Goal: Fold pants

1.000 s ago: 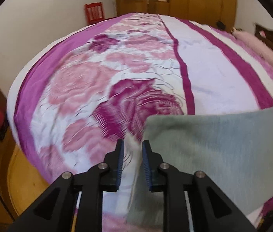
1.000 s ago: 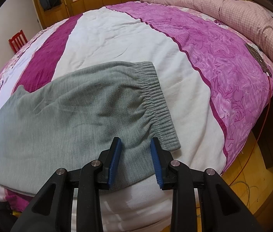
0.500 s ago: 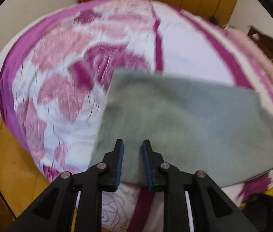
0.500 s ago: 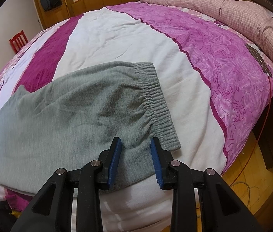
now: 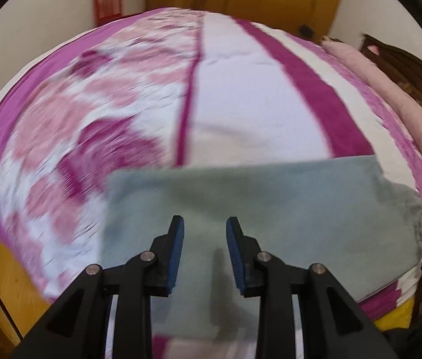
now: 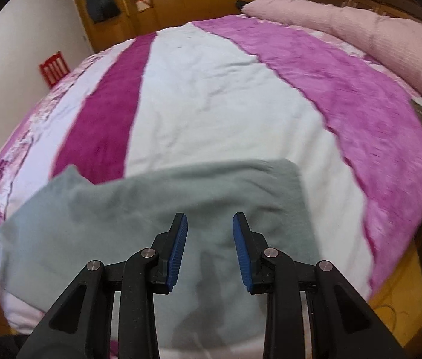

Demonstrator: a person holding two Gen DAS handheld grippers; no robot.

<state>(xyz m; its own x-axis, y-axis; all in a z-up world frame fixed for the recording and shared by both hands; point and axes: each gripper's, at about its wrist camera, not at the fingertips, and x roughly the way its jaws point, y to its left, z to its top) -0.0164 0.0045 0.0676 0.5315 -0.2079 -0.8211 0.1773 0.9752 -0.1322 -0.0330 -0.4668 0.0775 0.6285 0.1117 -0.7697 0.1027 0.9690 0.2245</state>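
While the soft grey fleece pants (image 5: 270, 209) lie flat in a folded rectangle at the near edge of the pink-and-white quilted bed cover (image 6: 217, 95), we hover both claws above them. Our left gripper (image 5: 204, 254) is opening with nothing pinched; our right gripper (image 6: 210, 249) stands apart, empty. The long axis runs crosswise to both claws, so each hand looks nearest to its own end.

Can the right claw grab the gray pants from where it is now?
Probably yes. The right claw hangs just above the gray pants, its jaws apart and empty, pointing down at the cloth. Nothing sits between them on the bedspread, so lowering and pinching a fold should work.
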